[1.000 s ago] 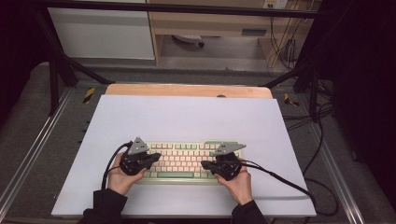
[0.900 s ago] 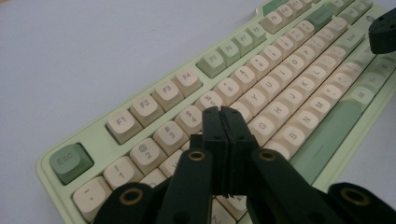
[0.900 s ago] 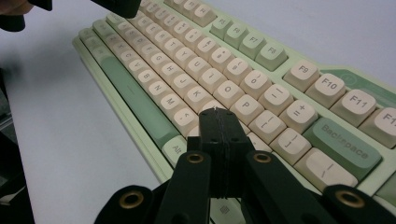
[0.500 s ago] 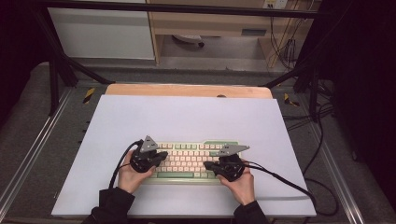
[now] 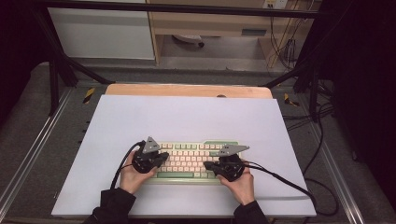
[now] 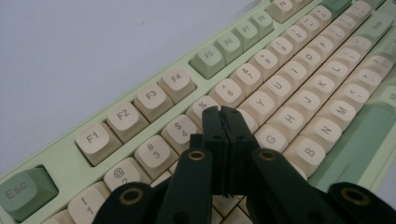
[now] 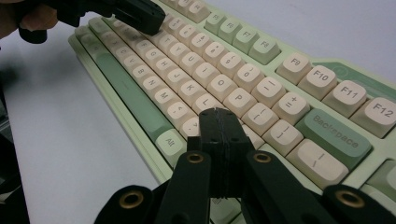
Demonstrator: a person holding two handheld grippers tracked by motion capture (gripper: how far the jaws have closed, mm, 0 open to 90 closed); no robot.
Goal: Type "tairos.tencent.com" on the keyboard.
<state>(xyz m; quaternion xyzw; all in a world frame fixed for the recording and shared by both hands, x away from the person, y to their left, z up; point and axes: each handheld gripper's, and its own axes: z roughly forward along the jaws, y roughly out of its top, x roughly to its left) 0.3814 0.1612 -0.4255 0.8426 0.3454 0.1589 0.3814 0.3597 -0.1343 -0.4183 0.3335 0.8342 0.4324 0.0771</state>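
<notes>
High view: we see the keyboard (image 5: 194, 160) lying flat on the white mat (image 5: 187, 116), near the person's edge and roughly centred, so both hands reach it without stretching. The left gripper (image 5: 156, 157) sits over the keyboard's left end and the right gripper (image 5: 211, 165) over its right end, each angled inward toward the keys. We judge this split lets each tool cover its own half of the board, as in typing.

Left gripper view: the left gripper (image 6: 223, 116) has its jaws pressed fully together with nothing between them. Closed jaws form one narrow tip, which we take as the reason for this grip: a single point can press one key without catching its neighbours. The tip stands above the upper letter rows, about where the 5 key (image 6: 201, 107) and the row beneath it meet; we cannot tell whether it touches a keycap.

Right gripper view: the right gripper (image 7: 219, 119) is likewise clamped flat and holds nothing. Its tip hangs over the right-hand letter and punctuation keys, near the Alt key (image 7: 170, 140) and below the P key (image 7: 238, 100). Contact is hidden by the jaws themselves. The left gripper (image 7: 152, 21) shows at the far end.
</notes>
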